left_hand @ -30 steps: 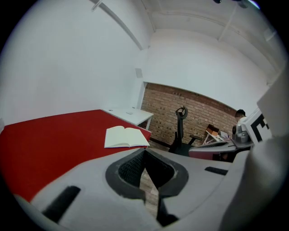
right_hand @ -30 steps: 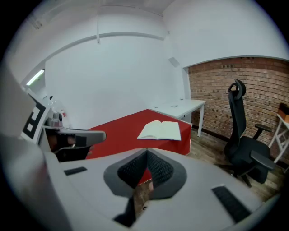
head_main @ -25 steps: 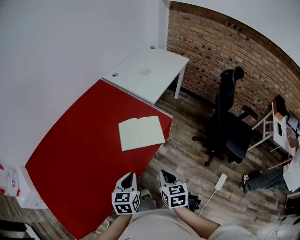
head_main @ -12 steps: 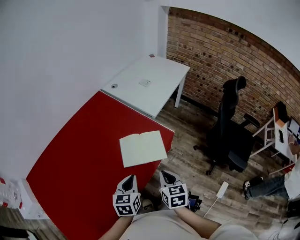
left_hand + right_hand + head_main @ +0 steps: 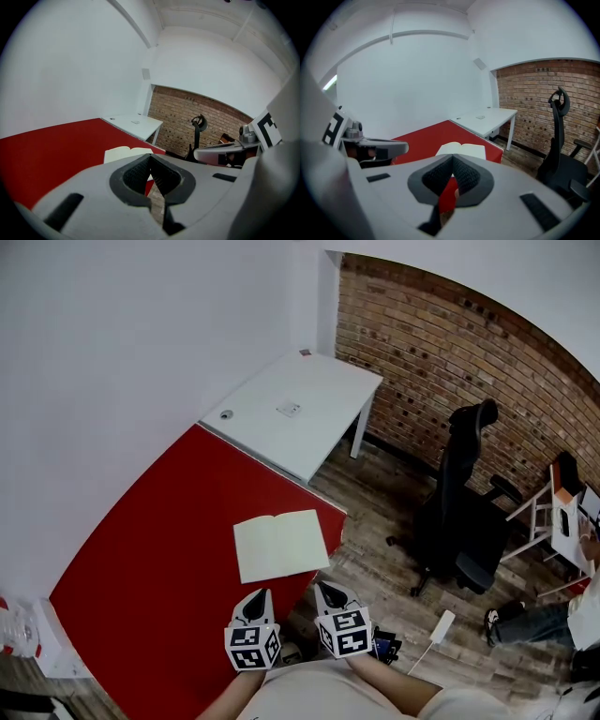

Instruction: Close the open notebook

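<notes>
An open notebook (image 5: 279, 546) with pale cream pages lies flat near the right corner of the red table (image 5: 159, 549). It shows too in the left gripper view as the notebook (image 5: 125, 152) and in the right gripper view as the notebook (image 5: 464, 150). My left gripper (image 5: 256, 597) hovers near the table's front edge, short of the notebook, jaws shut on nothing. My right gripper (image 5: 324, 591) is beside it, over the floor just off the table's edge, also shut and empty. Both point toward the notebook.
A white desk (image 5: 295, 413) adjoins the red table at the far end. A black office chair (image 5: 464, 493) stands on the wooden floor by the brick wall (image 5: 450, 352). A white power strip (image 5: 439, 626) lies on the floor at right, near a seated person's leg (image 5: 530, 610).
Both grippers and the head camera have moved closer to the table; the notebook now sits nearer the grippers in the head view. The jaws stayed shut.
</notes>
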The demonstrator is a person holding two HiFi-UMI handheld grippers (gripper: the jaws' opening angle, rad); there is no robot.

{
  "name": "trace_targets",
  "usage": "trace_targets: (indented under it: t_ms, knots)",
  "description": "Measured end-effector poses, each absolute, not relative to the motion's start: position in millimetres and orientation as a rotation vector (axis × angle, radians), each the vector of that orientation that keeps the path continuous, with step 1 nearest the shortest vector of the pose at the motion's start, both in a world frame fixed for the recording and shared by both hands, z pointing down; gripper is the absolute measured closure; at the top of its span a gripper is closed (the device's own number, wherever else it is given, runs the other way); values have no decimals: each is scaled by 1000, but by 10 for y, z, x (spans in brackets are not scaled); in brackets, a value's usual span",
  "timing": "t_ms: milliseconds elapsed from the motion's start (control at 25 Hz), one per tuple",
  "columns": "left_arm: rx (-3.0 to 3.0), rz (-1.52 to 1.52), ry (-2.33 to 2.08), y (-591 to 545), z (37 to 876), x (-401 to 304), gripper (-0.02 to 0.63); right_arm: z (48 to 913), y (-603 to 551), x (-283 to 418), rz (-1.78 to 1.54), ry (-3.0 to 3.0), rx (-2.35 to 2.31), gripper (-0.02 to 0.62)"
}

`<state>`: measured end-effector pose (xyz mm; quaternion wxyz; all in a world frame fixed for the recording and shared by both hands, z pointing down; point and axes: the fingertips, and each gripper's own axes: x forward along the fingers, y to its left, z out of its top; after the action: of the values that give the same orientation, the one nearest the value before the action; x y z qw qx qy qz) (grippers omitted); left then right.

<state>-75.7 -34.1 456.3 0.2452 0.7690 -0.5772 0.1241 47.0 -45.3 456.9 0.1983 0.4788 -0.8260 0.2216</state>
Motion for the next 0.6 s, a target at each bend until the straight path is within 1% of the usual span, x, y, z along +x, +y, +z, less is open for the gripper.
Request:
trace_targets:
  t_ms: [600]
  knots:
    - [2082, 387, -1561, -402, 4705, -731, 612, 4720, -557, 508, 613, -2279, 1315, 589]
